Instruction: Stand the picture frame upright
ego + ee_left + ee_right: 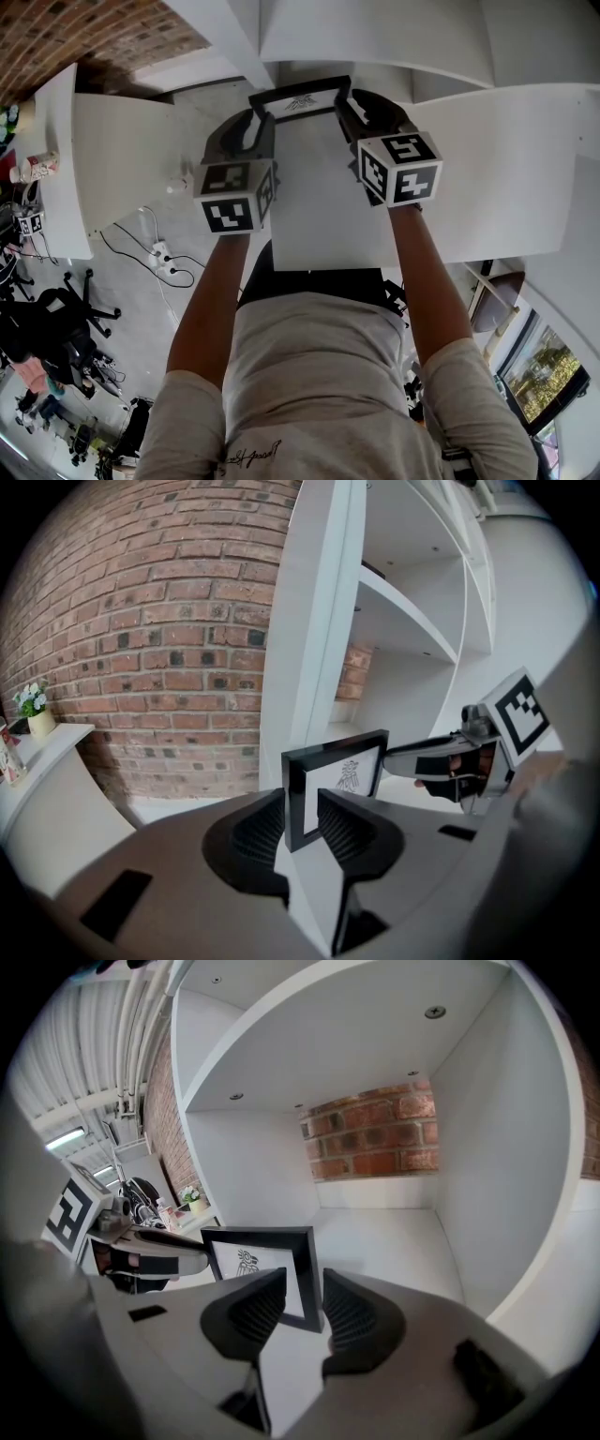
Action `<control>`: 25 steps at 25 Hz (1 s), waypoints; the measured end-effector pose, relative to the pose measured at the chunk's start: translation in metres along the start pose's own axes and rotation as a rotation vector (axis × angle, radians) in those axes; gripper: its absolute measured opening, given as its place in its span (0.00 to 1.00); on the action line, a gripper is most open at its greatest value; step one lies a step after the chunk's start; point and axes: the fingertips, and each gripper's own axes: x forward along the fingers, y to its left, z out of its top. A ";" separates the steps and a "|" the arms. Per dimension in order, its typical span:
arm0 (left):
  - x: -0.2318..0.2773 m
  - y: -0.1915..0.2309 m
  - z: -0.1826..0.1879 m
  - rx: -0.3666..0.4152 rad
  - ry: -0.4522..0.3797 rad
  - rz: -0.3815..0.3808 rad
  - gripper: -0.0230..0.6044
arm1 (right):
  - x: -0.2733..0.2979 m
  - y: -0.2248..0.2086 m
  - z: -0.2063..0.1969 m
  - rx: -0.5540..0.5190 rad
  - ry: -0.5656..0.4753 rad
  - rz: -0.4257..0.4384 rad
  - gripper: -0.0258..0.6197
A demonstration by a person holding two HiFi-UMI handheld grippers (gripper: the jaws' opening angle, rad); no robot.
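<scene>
Picture frame [300,101] of smooth, flat black moulding, rectangular, with a white sheet inside that carries 1 small dark line drawing. It stands on its lower long edge on the matte white shelf [394,1241], inside a square-cornered white compartment. In the head view it sits at 12 o'clock from the person.

Its long axis runs from 9 o'clock to 3 o'clock in that view, and its printed face points back towards the person and both gripper cameras.

The grey plastic left gripper [300,794] is at the 9 o'clock end of the frame. Its 2 jaws are spread, and the frame's left bar shows in the gap between the ribbed black pads [258,832], which do not press on it: released.

The right gripper [304,1274], of the same grey plastic with the same ribbed pads, is at the 3 o'clock end. Its jaws are likewise apart, with the frame's right bar and lower corner seen in the gap. 1 jaw lies in front of the sheet rather than clamping the bar, so it is released too.

Rough red brick wall [159,621] with pale mortar lines rises at 10 o'clock beyond the shelving.
</scene>
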 end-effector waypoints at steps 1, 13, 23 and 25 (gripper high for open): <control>-0.001 0.000 0.000 0.001 -0.001 0.000 0.22 | -0.001 0.000 0.001 -0.003 0.000 0.001 0.21; -0.027 -0.001 0.002 -0.001 -0.018 0.027 0.22 | -0.030 0.003 0.007 -0.040 -0.001 -0.001 0.21; -0.059 -0.017 -0.003 -0.006 -0.039 0.034 0.13 | -0.070 0.019 0.004 -0.047 -0.016 0.060 0.17; -0.065 -0.024 -0.001 -0.002 -0.044 0.027 0.11 | -0.080 0.022 0.003 -0.043 -0.021 0.066 0.15</control>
